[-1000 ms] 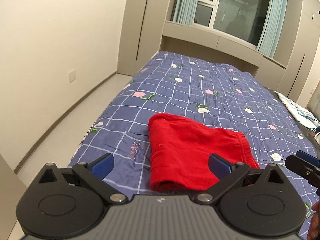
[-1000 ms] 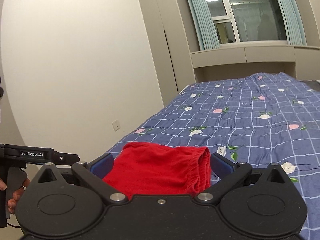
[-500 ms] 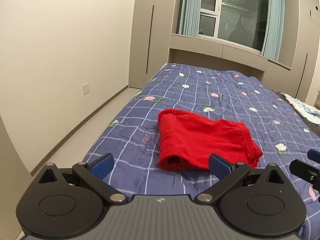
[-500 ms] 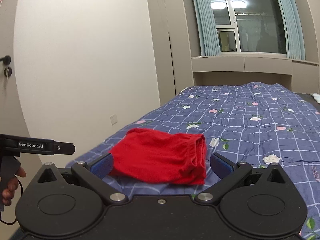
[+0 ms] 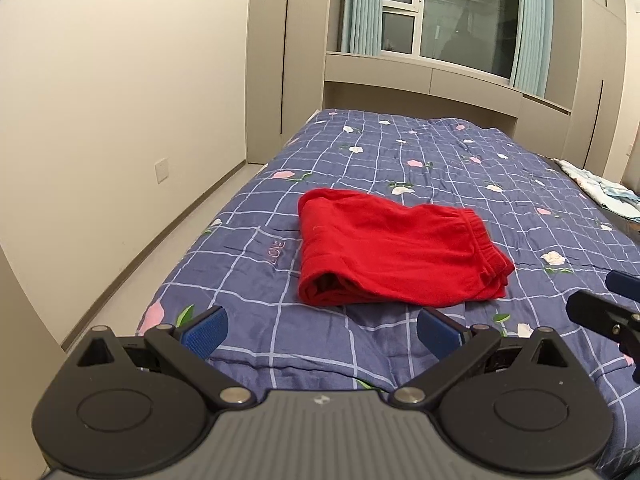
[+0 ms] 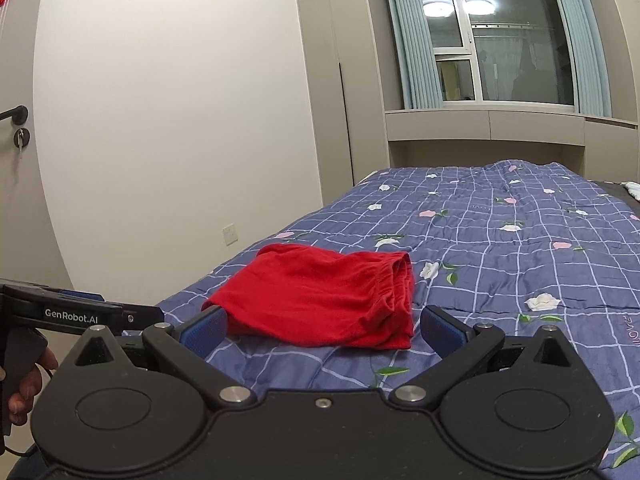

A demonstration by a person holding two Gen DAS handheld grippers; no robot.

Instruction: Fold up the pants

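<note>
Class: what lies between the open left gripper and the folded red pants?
Only bare blue checked floral quilt, seen in the left wrist view, separates left gripper from pants.

Both wrist views low, sharing bed (image 5: 360, 336)

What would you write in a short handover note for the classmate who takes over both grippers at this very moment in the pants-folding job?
Left gripper: open, empty, short of the pants.
Right gripper: open, empty, also short of them.
Red pants: lying folded into a compact stack on the blue checked bedspread, near the bed's front corner, waistband edges stacked at the right end.
Done: the folding looks finished; nothing is gripped.
Left: probably only check the edges for neatness; otherwise I see no step remaining.
</note>
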